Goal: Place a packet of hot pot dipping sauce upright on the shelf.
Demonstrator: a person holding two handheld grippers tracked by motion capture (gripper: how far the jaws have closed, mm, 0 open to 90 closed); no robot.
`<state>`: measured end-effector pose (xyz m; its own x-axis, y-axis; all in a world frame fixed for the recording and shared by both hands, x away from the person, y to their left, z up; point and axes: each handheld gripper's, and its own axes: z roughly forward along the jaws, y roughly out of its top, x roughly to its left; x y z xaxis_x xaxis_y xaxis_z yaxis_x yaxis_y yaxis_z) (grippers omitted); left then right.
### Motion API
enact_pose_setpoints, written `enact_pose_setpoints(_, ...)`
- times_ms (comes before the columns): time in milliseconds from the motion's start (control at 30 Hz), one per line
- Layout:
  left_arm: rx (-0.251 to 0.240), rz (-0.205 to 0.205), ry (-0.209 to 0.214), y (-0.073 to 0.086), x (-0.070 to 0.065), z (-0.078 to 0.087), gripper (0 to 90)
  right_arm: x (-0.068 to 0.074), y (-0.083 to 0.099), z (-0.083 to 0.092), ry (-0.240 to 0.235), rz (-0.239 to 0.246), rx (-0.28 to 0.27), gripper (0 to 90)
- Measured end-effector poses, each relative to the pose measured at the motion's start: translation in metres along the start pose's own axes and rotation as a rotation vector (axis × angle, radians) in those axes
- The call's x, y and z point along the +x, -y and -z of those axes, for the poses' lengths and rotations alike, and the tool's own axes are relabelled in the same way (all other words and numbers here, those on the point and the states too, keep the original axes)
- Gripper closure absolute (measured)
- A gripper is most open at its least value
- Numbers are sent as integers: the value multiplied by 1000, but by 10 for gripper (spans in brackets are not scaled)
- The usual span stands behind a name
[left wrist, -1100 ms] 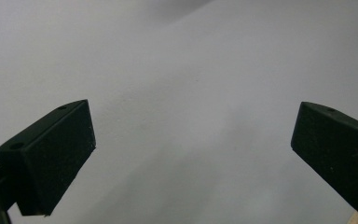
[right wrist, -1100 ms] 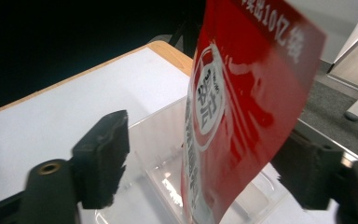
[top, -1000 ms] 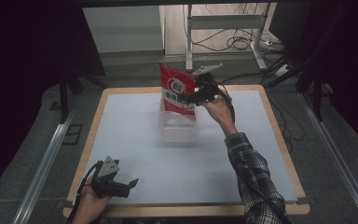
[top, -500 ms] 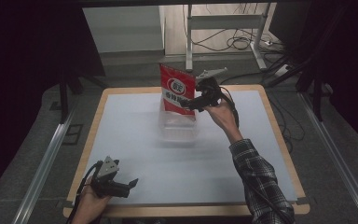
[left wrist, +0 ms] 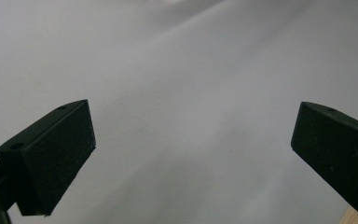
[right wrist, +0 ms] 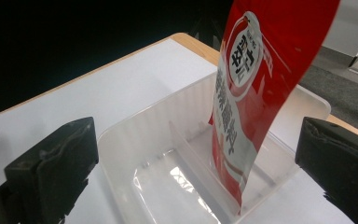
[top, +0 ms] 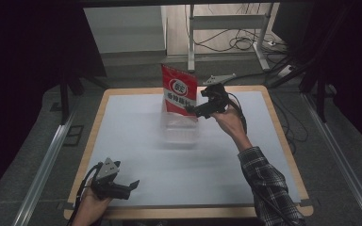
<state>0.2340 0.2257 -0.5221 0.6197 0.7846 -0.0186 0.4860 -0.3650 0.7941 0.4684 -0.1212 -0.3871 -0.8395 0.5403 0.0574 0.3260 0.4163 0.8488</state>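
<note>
A red pouch [top: 179, 89] with white print stands upright in a clear plastic bin [top: 180, 132] at the far middle of the table. In the right gripper view the pouch [right wrist: 256, 93] leans in the bin's far compartment, behind a divider [right wrist: 193, 156]. My right gripper [top: 194, 111] hovers just right of the pouch, and its jaws [right wrist: 196, 140] stand open around the bin with nothing between them. At the near left corner my left gripper [top: 131, 184] rests low, open [left wrist: 191, 140] over the bare white surface.
The white table top [top: 122, 122] has a wooden border [top: 283, 136]. A metal rail [top: 42, 165] runs along the floor at the left, and cables [top: 240, 44] lie on the floor beyond the table's far edge.
My right gripper has dropped a little and drawn back from the pouch's right edge toward the person. The pouch stays upright in the bin. The left gripper has not moved.
</note>
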Motion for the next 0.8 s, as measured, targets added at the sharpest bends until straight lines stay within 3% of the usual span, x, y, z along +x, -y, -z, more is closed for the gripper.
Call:
enact_pose_setpoints(367,-94,44,50,5,6,8,0,6,14,14,1,1,2,0)
enact_pose_setpoints(800,-122,30,46,7,5,11,0,9,24,30,18,-3,1,0)
